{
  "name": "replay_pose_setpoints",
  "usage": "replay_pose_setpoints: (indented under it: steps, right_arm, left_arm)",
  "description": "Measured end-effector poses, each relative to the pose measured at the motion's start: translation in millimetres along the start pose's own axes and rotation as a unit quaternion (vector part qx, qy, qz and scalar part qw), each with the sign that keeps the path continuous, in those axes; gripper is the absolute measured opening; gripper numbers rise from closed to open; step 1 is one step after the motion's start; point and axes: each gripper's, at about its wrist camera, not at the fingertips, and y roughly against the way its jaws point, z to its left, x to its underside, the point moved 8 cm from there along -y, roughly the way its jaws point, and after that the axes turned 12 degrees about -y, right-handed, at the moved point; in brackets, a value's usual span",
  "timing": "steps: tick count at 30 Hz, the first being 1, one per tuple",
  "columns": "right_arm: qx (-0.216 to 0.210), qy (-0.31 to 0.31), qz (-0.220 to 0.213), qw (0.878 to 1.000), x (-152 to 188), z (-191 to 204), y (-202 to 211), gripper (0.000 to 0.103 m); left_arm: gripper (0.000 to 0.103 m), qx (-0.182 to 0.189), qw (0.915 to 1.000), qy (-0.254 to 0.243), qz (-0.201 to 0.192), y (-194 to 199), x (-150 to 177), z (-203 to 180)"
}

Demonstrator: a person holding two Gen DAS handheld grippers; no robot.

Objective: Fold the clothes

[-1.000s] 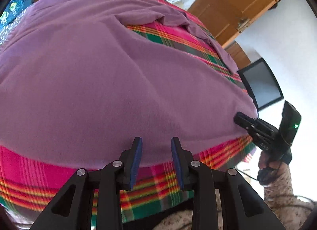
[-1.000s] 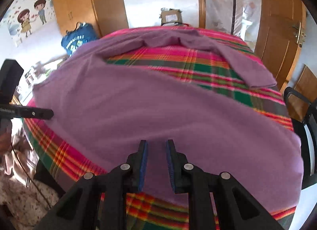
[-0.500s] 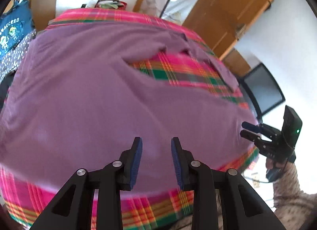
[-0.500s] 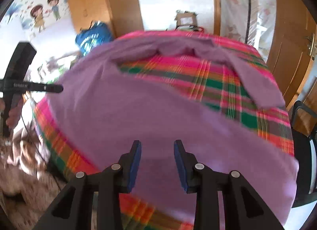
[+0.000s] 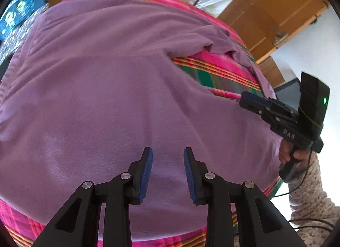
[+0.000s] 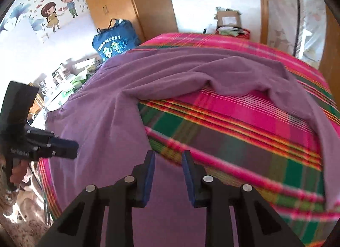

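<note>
Where spread, purple garment (image 5: 119,98) lies smooth.

Plain purple garment (image 5: 106,98) on pink-green plaid cloth (image 6: 244,123)

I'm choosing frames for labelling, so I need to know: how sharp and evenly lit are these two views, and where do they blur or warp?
Left wrist view: purple garment mostly sharp, slight smear on the plaid bedspread, wall at right blown out, fisheye bulges the bed. Right wrist view: motion blur on the plaid stripes near the right claw, window glare up top, dark corners.
</note>
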Motion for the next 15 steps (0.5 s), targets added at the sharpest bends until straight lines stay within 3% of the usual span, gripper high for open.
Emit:
replay_pose_setpoints:
  steps: [7,12,13,15]
  right_arm:
    - [-0.027,0.023,0.044,0.998,-9.7,19.1,-39.1,0.025]
    - [-0.02,0.05,0.053,0.997,-12.9,28.1,-51.0,0.025]
    - [-0.015,0.056,0.053,0.997,-13.1,29.4,-51.8,0.023]
    - [-0.001,0.075,0.054,0.996,-11.8,32.2,-54.1,0.006]
  left_arm:
    - [0.031,0.025,0.9989,0.039,-0.007,6.7,5.7,20.6]
    - [0.031,0.045,0.9978,0.048,-0.009,8.3,5.8,23.4]
    - [0.031,0.048,0.9976,0.05,-0.01,8.8,6.1,23.8]
    - [0.031,0.058,0.9968,0.053,-0.013,9.4,6.5,25.0]
